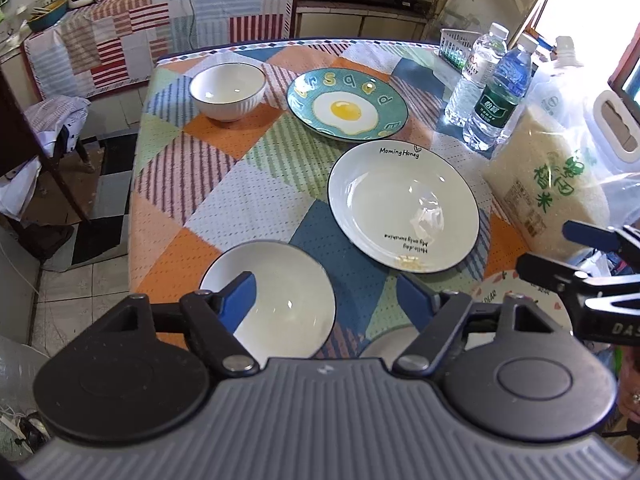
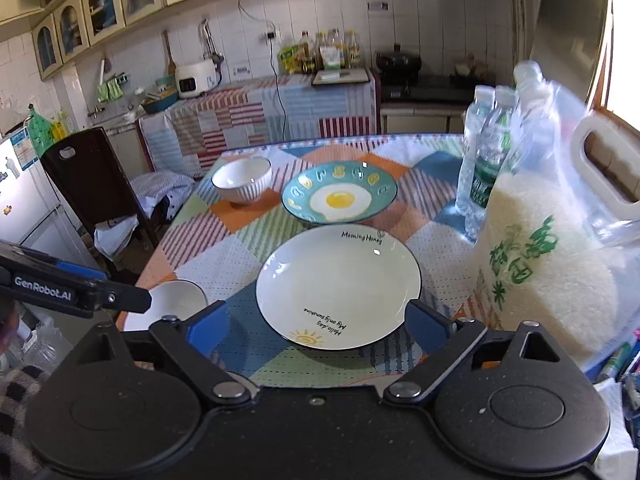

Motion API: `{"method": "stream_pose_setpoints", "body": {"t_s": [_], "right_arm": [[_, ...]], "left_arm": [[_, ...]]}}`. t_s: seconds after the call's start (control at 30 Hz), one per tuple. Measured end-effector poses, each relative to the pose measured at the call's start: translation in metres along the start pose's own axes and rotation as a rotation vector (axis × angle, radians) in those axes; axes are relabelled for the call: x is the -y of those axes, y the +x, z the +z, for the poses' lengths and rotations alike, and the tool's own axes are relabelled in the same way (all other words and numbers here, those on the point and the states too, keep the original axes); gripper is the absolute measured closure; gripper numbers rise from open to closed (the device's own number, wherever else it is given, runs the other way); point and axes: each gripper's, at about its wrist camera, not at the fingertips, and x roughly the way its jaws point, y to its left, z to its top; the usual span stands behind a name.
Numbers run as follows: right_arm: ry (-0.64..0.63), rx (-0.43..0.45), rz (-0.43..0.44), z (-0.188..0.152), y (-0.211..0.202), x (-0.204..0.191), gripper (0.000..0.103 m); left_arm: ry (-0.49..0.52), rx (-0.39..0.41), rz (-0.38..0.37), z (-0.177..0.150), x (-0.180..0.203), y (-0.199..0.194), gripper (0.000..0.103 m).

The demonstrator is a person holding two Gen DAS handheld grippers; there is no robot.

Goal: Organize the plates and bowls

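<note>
Directly under the left gripper [image 1: 326, 296]: a small white bowl [image 1: 280, 300] at the near table edge, left finger above its inside, right finger past its rim, nothing pinched, jaws fairly wide apart; beside it on the right, partly hidden, a pink-patterned plate [image 1: 496, 292]. Just ahead of the right gripper [image 2: 318, 326]: a white plate [image 2: 340, 284], near rim between the wide-spread fingers, no contact to be made out, nothing held.

Lettering on that white plate upside down at the near rim, upright at the far rim; painted sun toward the near edge; round dishes otherwise, no long axis to tell. Beyond it a teal plate [image 1: 348, 104] with a fried-egg picture; left of that, a ribbed white bowl [image 1: 228, 90], upright.

Counted on the checked tablecloth [image 1: 192, 184]: two bowls, three plates; also two water bottles [image 1: 498, 96] and one bag of rice [image 1: 548, 188] along the right side.
</note>
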Motion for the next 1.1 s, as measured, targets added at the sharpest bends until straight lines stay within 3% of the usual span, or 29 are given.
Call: {"method": "stream_pose_setpoints", "body": {"t_s": [0.27,0.4,0.53,0.73,0.87,1.0,1.1], "right_arm": [[0.111,-0.120,-0.015,0.000,0.074,0.044,0.014],[0.160,-0.161,0.004,-0.004,0.102,0.060,0.023],[0.226,-0.195,0.010,-0.007,0.128,0.077,0.043],[0.245,-0.211,-0.018,-0.009,0.146,0.086,0.060],[0.226,-0.217,-0.061,-0.009,0.153,0.089,0.081],[0.287,-0.200,-0.026,-0.011,0.154,0.100,0.084],[0.316,-0.195,-0.002,-0.013,0.158,0.105,0.083]], "left_arm": [[0.035,-0.097,-0.024,0.035,0.008,0.076,0.036],[0.065,-0.125,-0.017,0.046,0.011,0.104,0.041],[0.067,-0.157,-0.027,0.059,0.011,0.130,0.045],[0.063,-0.205,-0.047,0.071,0.007,0.163,0.056],[0.042,-0.251,-0.089,0.074,0.003,0.181,0.074],[0.039,-0.267,-0.078,0.073,0.000,0.192,0.087],[0.013,-0.271,-0.101,0.072,-0.005,0.196,0.087]]}}
